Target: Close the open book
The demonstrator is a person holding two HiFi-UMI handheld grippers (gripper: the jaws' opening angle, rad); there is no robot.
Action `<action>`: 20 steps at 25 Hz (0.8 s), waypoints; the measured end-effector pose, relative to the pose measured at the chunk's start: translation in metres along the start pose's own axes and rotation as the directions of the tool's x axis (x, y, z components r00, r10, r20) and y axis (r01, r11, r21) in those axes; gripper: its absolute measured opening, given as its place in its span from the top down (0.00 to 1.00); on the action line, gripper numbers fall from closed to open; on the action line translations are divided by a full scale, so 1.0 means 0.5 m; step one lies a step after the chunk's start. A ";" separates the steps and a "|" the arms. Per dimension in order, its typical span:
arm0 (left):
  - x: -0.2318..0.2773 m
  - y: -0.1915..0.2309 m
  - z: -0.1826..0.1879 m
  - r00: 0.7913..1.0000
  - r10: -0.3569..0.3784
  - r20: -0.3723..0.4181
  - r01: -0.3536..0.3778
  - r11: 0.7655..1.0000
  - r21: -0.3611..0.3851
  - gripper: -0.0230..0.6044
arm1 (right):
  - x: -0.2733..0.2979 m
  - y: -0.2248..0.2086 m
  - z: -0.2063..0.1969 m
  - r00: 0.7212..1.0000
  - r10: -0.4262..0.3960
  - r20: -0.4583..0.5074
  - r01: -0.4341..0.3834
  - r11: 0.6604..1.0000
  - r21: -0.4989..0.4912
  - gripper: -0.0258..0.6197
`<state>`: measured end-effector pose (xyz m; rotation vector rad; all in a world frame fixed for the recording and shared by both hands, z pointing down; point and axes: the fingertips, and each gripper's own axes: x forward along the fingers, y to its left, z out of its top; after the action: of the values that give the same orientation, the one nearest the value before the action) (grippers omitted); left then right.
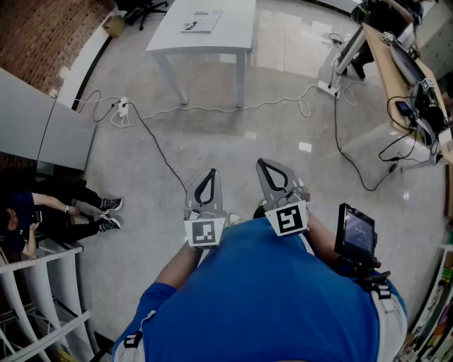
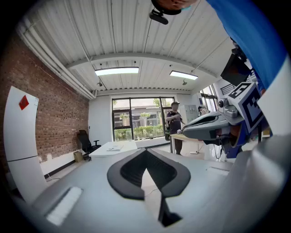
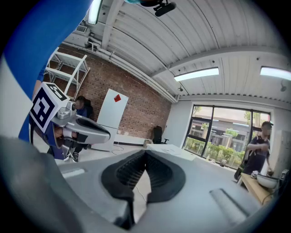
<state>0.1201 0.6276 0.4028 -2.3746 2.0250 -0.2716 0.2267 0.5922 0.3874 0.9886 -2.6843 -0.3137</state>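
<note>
Approaching is judged to be the step in hand: the book (image 1: 202, 21) lies on the white tabletop (image 1: 233, 32) at the upper middle of the head view. The left hand-held gripper (image 1: 211, 172) and the right hand-held gripper (image 1: 264, 163) are seen clenched on nothing, side by side over the floor, well apart from it. Next, that gap must be crossed before a cover can be reached. No container is made out beside the book.

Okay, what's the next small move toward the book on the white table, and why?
Probably step toward the white table: the book lies far across the floor, while the left gripper and right gripper are both shut, empty, well short of it.
</note>
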 end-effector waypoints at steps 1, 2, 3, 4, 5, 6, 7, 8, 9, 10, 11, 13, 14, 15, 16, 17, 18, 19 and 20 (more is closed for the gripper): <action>0.005 0.003 0.001 1.000 0.001 0.005 -0.001 1.000 0.003 0.95 | 0.004 -0.004 0.001 1.000 -0.006 0.004 0.006 1.000 -0.004 0.96; 0.008 0.006 0.001 1.000 0.002 0.008 -0.002 1.000 0.005 0.95 | 0.008 -0.007 0.003 1.000 -0.011 0.007 0.011 1.000 -0.007 0.96; 0.010 0.010 0.000 1.000 0.004 0.009 -0.004 1.000 0.006 0.95 | 0.011 -0.008 0.004 1.000 -0.016 0.009 0.016 1.000 -0.010 0.96; 0.009 0.015 -0.001 1.000 0.008 0.007 -0.008 1.000 0.004 0.95 | 0.014 -0.007 0.005 1.000 -0.019 0.010 0.019 1.000 -0.011 0.96; 0.007 0.021 -0.002 1.000 0.012 0.003 -0.012 1.000 0.002 0.95 | 0.016 -0.004 0.007 1.000 -0.020 0.010 0.020 1.000 -0.012 0.96; 0.007 0.027 -0.003 1.000 0.016 0.000 -0.016 1.000 0.003 0.95 | 0.020 -0.003 0.009 1.000 -0.021 0.011 0.021 1.000 -0.012 0.96; 0.009 0.033 -0.003 1.000 0.018 -0.003 -0.018 1.000 0.008 0.95 | 0.025 -0.004 0.010 1.000 -0.021 0.012 0.021 1.000 -0.011 0.96; 0.013 0.040 -0.003 1.000 0.020 -0.005 -0.020 1.000 0.014 0.95 | 0.032 -0.006 0.012 1.000 -0.022 0.014 0.022 1.000 -0.008 0.96; 0.019 0.048 -0.002 1.000 0.022 -0.005 -0.022 1.000 0.019 0.95 | 0.042 -0.008 0.013 1.000 -0.022 0.016 0.022 1.000 -0.007 0.96; 0.027 0.057 -0.002 1.000 0.026 -0.003 -0.026 0.999 0.023 0.95 | 0.053 -0.010 0.014 1.000 -0.020 0.019 0.021 1.000 -0.009 0.96; 0.036 0.066 -0.001 1.000 0.030 -0.001 -0.030 0.999 0.024 0.95 | 0.065 -0.014 0.014 1.000 -0.018 0.023 0.019 1.000 -0.011 0.96; 0.060 0.082 -0.001 0.999 0.037 -0.003 -0.037 0.999 0.028 0.95 | 0.093 -0.029 0.014 0.999 -0.015 0.032 0.015 1.000 -0.012 0.96; 0.075 0.091 -0.001 0.999 0.039 -0.007 -0.039 0.999 0.032 0.95 | 0.109 -0.039 0.014 0.999 -0.013 0.036 0.014 1.000 -0.012 0.96; 0.091 0.100 0.000 0.999 0.040 -0.011 -0.040 0.999 0.037 0.95 | 0.125 -0.050 0.014 0.999 -0.013 0.040 0.014 1.000 -0.012 0.96; 0.109 0.109 0.002 0.999 0.042 -0.016 -0.041 0.998 0.043 0.95 | 0.144 -0.062 0.014 0.999 -0.014 0.043 0.014 1.000 -0.011 0.96; 0.128 0.121 0.004 0.999 0.045 -0.021 -0.044 0.998 0.049 0.95 | 0.163 -0.076 0.014 0.999 -0.014 0.045 0.015 1.000 -0.009 0.96; 0.149 0.132 0.006 0.998 0.051 -0.027 -0.049 0.997 0.053 0.95 | 0.184 -0.091 0.014 0.999 -0.014 0.046 0.015 1.000 -0.007 0.96; 0.171 0.144 0.009 0.998 0.057 -0.034 -0.055 0.997 0.055 0.95 | 0.205 -0.106 0.016 0.999 -0.014 0.048 0.014 1.000 -0.006 0.96; 0.195 0.156 0.013 0.997 0.063 -0.039 -0.060 0.997 0.057 0.95 | 0.225 -0.123 0.018 0.999 -0.014 0.052 0.014 1.000 -0.003 0.96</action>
<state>0.0592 0.5187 0.3995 -2.2883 2.0744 -0.3729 0.1781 0.4732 0.3802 1.0122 -2.7230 -0.3519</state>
